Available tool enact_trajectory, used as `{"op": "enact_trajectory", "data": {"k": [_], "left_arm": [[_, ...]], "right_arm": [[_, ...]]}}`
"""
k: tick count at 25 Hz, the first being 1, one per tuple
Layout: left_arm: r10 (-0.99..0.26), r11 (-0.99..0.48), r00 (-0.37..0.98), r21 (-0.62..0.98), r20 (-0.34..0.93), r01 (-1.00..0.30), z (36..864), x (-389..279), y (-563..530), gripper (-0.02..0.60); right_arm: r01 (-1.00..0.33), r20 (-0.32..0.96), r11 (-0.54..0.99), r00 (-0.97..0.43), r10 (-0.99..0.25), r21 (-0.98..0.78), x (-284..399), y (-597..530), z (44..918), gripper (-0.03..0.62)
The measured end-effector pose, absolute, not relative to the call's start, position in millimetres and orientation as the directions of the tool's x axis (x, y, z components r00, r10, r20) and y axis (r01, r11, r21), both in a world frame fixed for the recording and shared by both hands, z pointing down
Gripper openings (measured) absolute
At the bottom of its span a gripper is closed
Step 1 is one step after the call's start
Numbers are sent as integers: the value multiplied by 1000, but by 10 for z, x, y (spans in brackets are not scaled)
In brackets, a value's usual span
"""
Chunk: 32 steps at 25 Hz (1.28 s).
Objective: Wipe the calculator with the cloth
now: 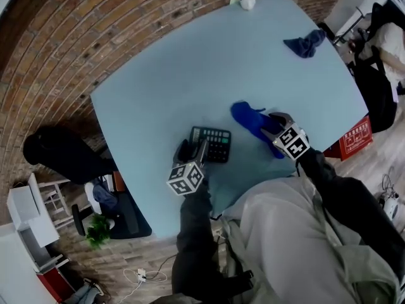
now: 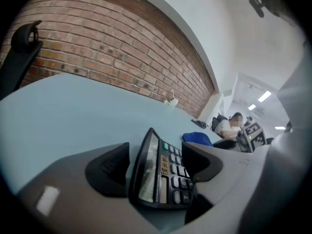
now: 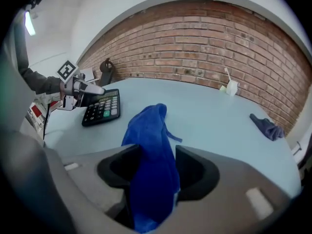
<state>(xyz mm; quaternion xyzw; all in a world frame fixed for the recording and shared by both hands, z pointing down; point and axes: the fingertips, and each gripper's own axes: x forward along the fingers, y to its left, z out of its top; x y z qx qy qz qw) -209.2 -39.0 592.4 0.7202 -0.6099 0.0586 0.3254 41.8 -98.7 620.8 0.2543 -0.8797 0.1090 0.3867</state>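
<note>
Head view: the calculator (image 1: 212, 143) lies on the desk (image 1: 190, 75), with the blue cloth (image 1: 253, 120) just beside it and not on it. I judge no wiping is under way.

Left gripper view: the left tool (image 2: 156, 162) is spread, and the calculator sits between its jaws unpinched, which the head view cannot show.

Right gripper view: the right tool (image 3: 152, 167) is spread too, with the cloth lying loose between its jaws.

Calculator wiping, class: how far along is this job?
Done: nothing wiped, it seems; the blue cloth lies on the table apart from the calculator. In hand: left gripper, jaws open, straddles the calculator; right gripper, jaws open, straddles the cloth. Left: grip, then wipe.
</note>
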Motion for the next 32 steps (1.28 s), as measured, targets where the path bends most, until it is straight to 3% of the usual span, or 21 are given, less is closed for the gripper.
{"op": "enact_trajectory", "data": {"k": [3,7,11,16,18,21,24,29,32], "left_arm": [[-799,-77,236,296,553,-952,6012,-2044,-367,194],[-810,-62,247,341,531,-938,5965,-2019,-378,161],[-872,7,261,544,415,-839,5843,-2075,-363,77],[-915,85,220,692,339,-717,5830,-2083,-195,55],[-923,116,189,713,334,-691,5821,-2071,-102,55],[-935,106,175,713,309,-693,5719,-1964,-2,55],[-953,84,164,740,256,-667,5538,-1846,26,55],[-982,70,99,797,161,-599,5163,-1666,-35,55],[-989,32,92,784,113,-620,4919,-1651,-54,55]], "right_arm": [[-510,718,860,-599,-355,0,264,-938,6188,218],[-471,694,882,-624,-358,31,186,-830,5903,218],[-465,743,886,-594,-308,-5,102,-813,6190,218],[-499,673,866,-635,-380,17,53,-885,6206,191],[-486,657,874,-653,-378,19,52,-828,6187,105],[-474,595,865,-747,-297,-164,-44,-639,5941,84],[-369,527,893,-828,-189,-260,-412,-369,5450,83],[-164,581,977,-812,-53,-140,-942,162,5081,83],[-152,591,986,-802,-85,-65,-898,201,4929,83]]}}
